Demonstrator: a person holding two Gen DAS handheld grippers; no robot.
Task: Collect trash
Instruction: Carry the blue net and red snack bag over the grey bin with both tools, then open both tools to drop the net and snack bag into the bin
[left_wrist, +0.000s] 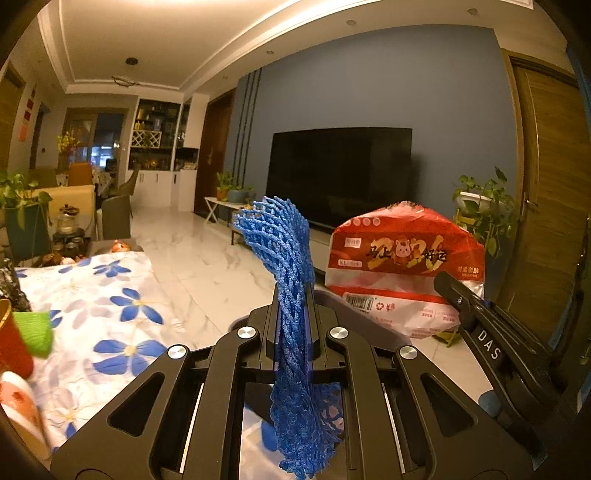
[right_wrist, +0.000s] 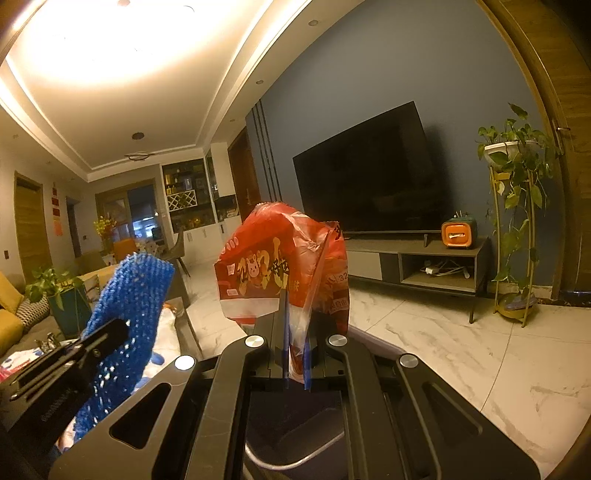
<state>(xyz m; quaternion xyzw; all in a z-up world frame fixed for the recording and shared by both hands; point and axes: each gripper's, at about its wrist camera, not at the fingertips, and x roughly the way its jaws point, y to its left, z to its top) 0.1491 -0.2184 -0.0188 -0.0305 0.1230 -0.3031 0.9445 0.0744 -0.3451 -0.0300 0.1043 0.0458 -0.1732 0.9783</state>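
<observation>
Two pieces of trash are held up in the air side by side, one in each hand-held gripper. We see the blue foam net (left_wrist: 291, 258) clamped in the left hand-held gripper (left_wrist: 292, 295), whose jaws are closed flat on its middle; the upper part fans out above the fingers and leans left, and the lower part hangs down behind them over the gripper body. The red plastic wrapper (right_wrist: 284, 266) is pinched in the right hand-held gripper (right_wrist: 293, 325), jaws nearly together on its crumpled lower edge, with the printed face standing upright above the fingers.

Both grippers point forward and slightly upward toward the dark television (left_wrist: 340, 173) on the blue wall (left_wrist: 369, 96). From the left wrist view the right gripper comes in from the lower right at a slant, its tip covering the wrapper's lower corner. From the right wrist view the left gripper enters from the lower left, crossing the net.

The bench (left_wrist: 110, 314), under a cloth with blue flowers, lies below and to the left; things at its near edge are blurred and cut off, so we cannot tell what they are. A dark rounded rim (left_wrist: 362, 306) shows just behind the left gripper's fingers, mostly hidden.
</observation>
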